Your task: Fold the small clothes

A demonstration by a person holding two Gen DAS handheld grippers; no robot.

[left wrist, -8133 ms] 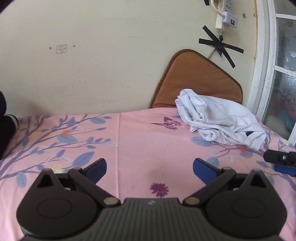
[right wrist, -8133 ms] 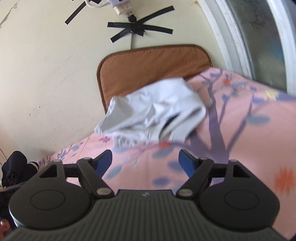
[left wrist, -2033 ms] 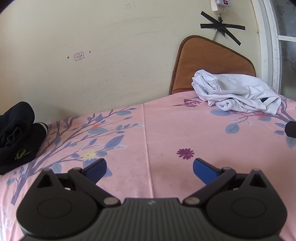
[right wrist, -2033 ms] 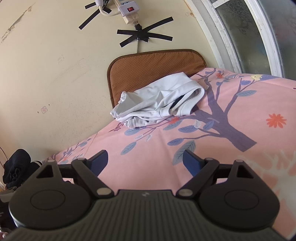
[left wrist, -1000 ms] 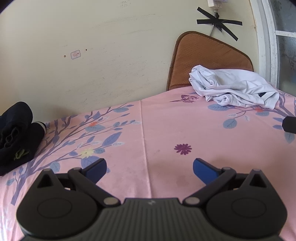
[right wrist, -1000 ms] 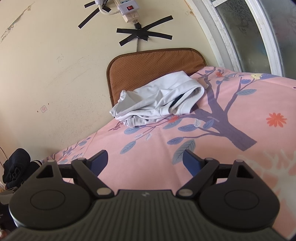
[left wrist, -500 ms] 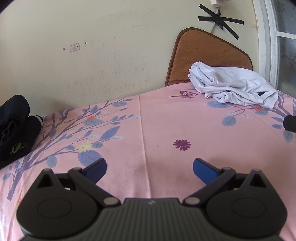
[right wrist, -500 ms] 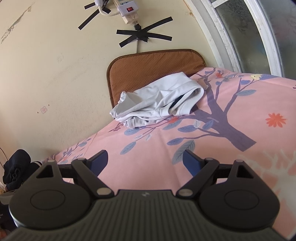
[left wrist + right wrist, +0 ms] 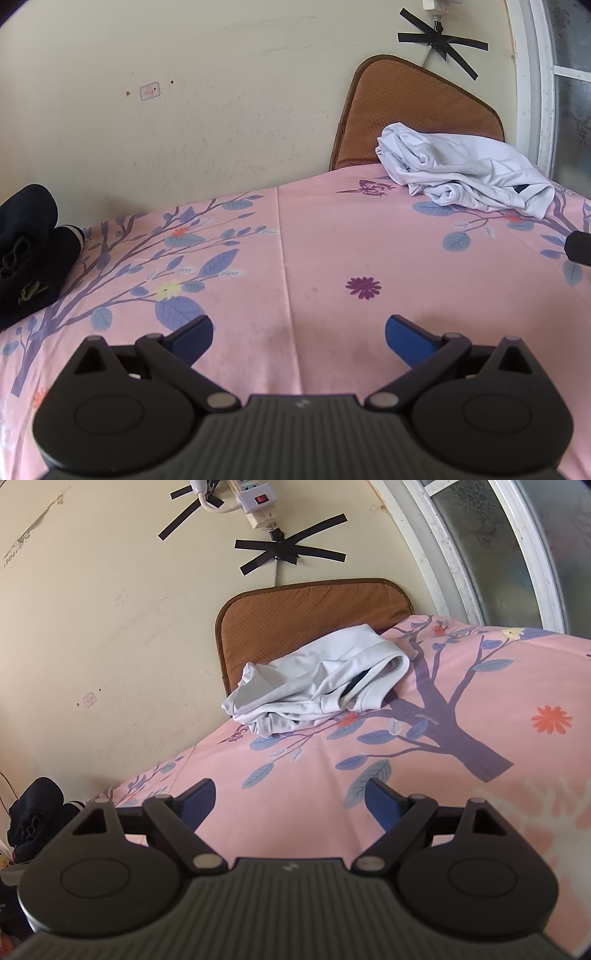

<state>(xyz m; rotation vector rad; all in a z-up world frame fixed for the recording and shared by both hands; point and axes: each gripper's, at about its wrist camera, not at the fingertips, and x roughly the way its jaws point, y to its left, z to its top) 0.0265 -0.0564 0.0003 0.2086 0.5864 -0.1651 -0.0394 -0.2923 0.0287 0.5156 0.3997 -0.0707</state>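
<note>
Both hand-held grippers, left (image 9: pixel 299 334) and right (image 9: pixel 290 799), wide open, empty.
Could pinch pink floral bedsheet (image 9: pixel 332 240) together with crumpled white cotton garment (image 9: pixel 465 179).

Pink floral bed (image 9: pixel 332 236): white garment (image 9: pixel 465 177) far rt, black clothes (image 9: pixel 29 251) left edge.

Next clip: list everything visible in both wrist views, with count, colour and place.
white garment: 1, white, crumpled at the far edge of the bed, against the cushion
brown cushion: 1, brown, leaning on the wall
dark clothes: 1 pile, black, far left
floral sheet: 1, pink, covering the bed
power strip: 1, white, on the wall
black tape: several strips, on the wall
window frame: 1, white, right
left gripper: jaws open, empty
right gripper: jaws open, empty
</note>
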